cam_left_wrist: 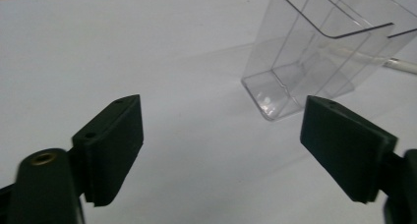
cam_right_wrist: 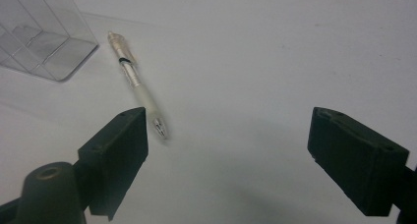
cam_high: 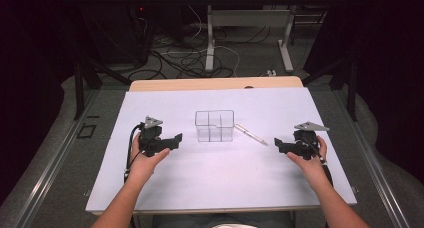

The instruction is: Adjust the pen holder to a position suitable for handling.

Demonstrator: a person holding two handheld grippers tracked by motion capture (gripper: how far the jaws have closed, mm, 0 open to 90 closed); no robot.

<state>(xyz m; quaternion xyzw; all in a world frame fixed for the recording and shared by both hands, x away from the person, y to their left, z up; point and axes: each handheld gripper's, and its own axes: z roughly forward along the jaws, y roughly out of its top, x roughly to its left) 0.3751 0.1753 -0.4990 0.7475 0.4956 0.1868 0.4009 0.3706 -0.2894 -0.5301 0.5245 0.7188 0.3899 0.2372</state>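
A clear plastic organiser box (cam_high: 214, 125) with several compartments stands upright in the middle of the white sheet; the left gripper view has it (cam_left_wrist: 314, 52) ahead and to the right. A white pen (cam_high: 251, 134) lies flat just right of the box, its tip toward the right gripper (cam_right_wrist: 138, 89). My left gripper (cam_high: 177, 138) sits left of the box, pointing at it, jaws wide apart and empty (cam_left_wrist: 221, 150). My right gripper (cam_high: 276, 145) rests right of the pen, jaws wide and empty (cam_right_wrist: 228, 150).
The white sheet (cam_high: 225, 173) covers a wooden table (cam_high: 215, 83). Beyond its far edge are cables on the floor (cam_high: 185, 58) and the legs of another desk (cam_high: 210, 43). Dark curtains stand on both sides.
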